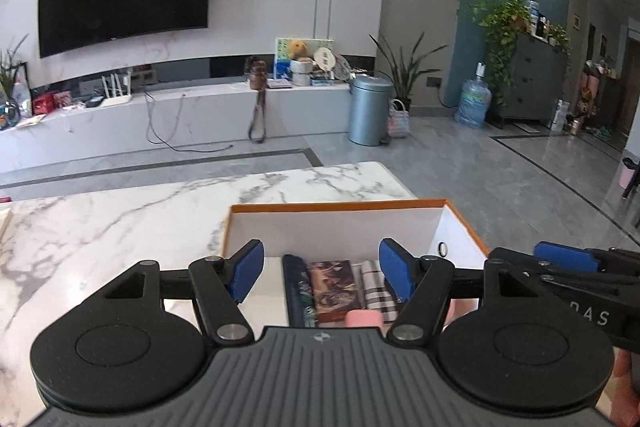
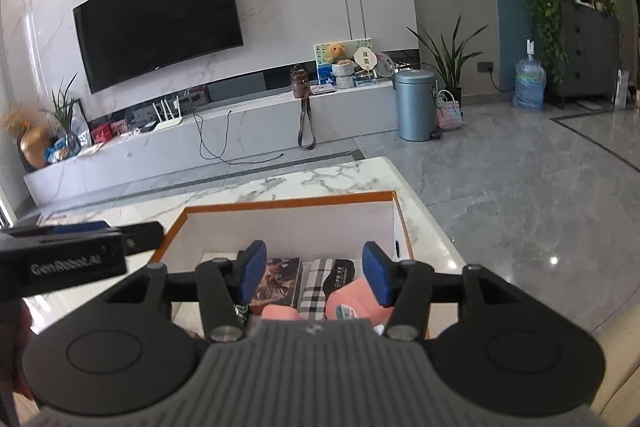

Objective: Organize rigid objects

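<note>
An orange-rimmed white box (image 1: 336, 227) (image 2: 280, 223) stands on the marble table. Inside lie a brown picture box (image 1: 334, 289) (image 2: 278, 281), a dark patterned flat item (image 1: 296, 291), a plaid item (image 1: 376, 289) (image 2: 316, 287), a black pouch (image 2: 340, 273) and pink objects (image 1: 362, 319) (image 2: 352, 301). My left gripper (image 1: 322, 273) is open and empty above the box's near part. My right gripper (image 2: 314, 273) is open and empty over the same box. The right gripper shows at the right edge of the left wrist view (image 1: 576, 259).
The marble table (image 1: 120, 227) extends left and beyond the box. Past it are grey floor, a TV console (image 1: 160, 115), a blue-grey bin (image 1: 370, 109) and plants. The left gripper's body shows at the left of the right wrist view (image 2: 72, 255).
</note>
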### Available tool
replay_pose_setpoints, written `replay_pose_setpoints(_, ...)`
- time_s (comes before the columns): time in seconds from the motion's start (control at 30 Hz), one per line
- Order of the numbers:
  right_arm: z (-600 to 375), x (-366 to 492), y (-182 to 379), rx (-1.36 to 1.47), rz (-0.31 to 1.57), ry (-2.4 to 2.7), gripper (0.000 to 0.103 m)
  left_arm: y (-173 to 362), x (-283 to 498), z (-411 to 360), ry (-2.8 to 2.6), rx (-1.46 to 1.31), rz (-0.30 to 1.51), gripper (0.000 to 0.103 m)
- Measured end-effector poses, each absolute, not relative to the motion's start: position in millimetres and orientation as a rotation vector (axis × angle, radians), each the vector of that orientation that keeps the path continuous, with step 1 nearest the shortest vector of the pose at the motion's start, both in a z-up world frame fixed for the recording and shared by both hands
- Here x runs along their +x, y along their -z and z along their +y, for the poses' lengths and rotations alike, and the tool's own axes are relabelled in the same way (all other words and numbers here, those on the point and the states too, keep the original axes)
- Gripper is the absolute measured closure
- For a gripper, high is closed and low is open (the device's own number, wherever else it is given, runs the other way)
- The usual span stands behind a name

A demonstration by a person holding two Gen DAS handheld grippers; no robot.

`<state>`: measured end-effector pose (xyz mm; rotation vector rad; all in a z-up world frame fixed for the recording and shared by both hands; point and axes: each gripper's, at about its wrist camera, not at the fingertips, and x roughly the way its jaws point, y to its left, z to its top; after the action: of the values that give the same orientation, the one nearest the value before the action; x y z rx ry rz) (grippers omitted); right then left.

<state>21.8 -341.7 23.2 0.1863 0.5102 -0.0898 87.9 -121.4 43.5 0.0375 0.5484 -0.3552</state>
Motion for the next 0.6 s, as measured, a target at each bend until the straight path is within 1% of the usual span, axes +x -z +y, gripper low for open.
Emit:
replay_pose_setpoints(0.03,-341.2,19.0,-21.5,0.180,0.511,0.087,0.042,-42.8,85.0,-118.5,0.355,0.034,0.543,0.025)
replay_pose_setpoints(0.13,-338.4,11.6,-15.6,0.155,0.513,0.084,0.038,-38.0,75.6,-107.6,0.350,0.032,0.515,0.025)
replay_pose_setpoints(0.2,-335.8,5.7,-10.2,0.137,0.518,0.090,0.033,-34.0,69.0,-101.6,0.329,0.038,0.498,0.023)
replay_pose_setpoints(0.23,-334.5,4.1,-7.7,0.131,0.523,0.098,0.028,-31.0,66.4,-98.9,0.318,0.039,0.490,0.023)
replay_pose_setpoints(0.3,-331.8,-1.3,-1.6,0.126,0.521,0.096,0.028,-26.0,61.9,-94.0,0.316,0.037,0.473,0.021)
replay_pose_setpoints(0.43,-322.8,-10.2,12.2,0.080,0.496,0.092,0.027,-16.3,49.9,-89.0,0.278,0.060,0.411,0.011)
replay_pose_setpoints(0.6,-312.2,-10.9,26.7,0.036,0.491,0.096,0.024,-8.6,47.8,-90.3,0.254,0.095,0.420,0.009)
